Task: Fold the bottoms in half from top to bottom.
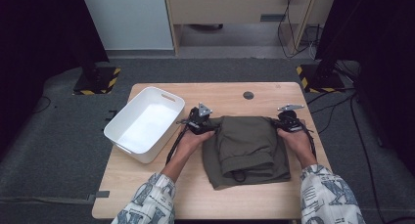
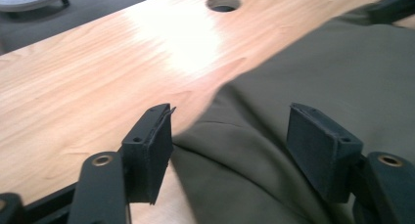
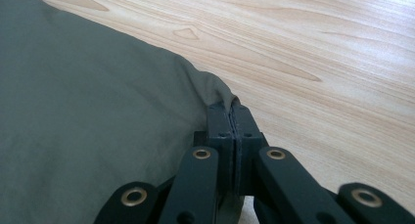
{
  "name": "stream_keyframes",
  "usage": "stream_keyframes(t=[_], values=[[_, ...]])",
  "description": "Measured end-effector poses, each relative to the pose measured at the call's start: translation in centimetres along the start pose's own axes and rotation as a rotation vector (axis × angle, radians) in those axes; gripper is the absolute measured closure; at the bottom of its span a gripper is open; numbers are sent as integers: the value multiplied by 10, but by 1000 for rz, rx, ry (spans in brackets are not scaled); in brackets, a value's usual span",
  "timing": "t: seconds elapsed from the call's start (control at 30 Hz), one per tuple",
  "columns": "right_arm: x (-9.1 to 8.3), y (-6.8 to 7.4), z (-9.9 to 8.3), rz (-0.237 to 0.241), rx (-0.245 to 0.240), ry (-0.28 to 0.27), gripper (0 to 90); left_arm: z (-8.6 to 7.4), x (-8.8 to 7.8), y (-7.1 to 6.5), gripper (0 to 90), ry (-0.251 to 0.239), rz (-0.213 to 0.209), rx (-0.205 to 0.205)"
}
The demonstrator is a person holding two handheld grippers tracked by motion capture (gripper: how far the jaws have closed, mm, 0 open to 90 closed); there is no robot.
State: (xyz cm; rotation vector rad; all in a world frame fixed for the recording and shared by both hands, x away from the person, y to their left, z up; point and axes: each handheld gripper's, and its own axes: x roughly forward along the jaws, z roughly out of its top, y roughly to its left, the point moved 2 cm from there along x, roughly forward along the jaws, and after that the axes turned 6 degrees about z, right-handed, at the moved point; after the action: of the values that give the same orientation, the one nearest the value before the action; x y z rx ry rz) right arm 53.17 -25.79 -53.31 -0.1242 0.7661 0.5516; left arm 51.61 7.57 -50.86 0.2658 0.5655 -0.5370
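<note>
- Lying folded on the wooden table [image 1: 147, 185], right of centre: olive-green garment [image 1: 244, 148], a dark cord loop at its near edge.
- Left gripper [image 2: 230, 150]: jaws apart, cloth running between them, pads not pressing it; sits at the garment's far left corner.
- Right gripper [image 3: 234, 117]: jaws closed tight, pinching the garment's edge at its far right corner.
- White bin [image 1: 144, 123] stands left of the left gripper, well apart from the cloth.
- Round hole [image 1: 248, 95] in the tabletop beyond the garment.
</note>
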Motion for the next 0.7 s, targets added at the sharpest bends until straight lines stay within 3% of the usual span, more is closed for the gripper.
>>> stream_keyframes(t=[0.2, 0.5, 0.7], values=[[-6, -3, -2, 10, 13, -17, 892, -5, 9, 8, 303, 31, 21, -14], [-11, -2, 0, 39, 42, -61, 893, -13, 20, 10, 294, 70, 11, -33], [-17, -1, -1, 74, 52, -108, 893, -17, 25, 10, 410, 108, -14, -52]])
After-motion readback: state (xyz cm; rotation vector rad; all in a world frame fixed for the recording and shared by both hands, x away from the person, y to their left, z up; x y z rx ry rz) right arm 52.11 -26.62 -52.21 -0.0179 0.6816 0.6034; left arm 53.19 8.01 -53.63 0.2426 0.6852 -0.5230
